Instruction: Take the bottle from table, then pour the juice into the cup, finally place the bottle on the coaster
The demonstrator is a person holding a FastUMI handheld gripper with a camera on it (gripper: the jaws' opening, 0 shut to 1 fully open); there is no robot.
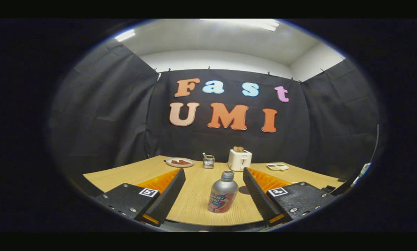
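Along the table's (124, 172) far edge stood four things, left to right: one plate (179, 162) of something reddish, one small glass cup (208, 161), one white toaster (239, 159) with bread in it, one small white tray (277, 167). Nearer, one silver bottle (223, 192) stood upright between the spread fingers of the gripper (213, 193), touching neither, a dark round coaster (244, 190) just behind it.
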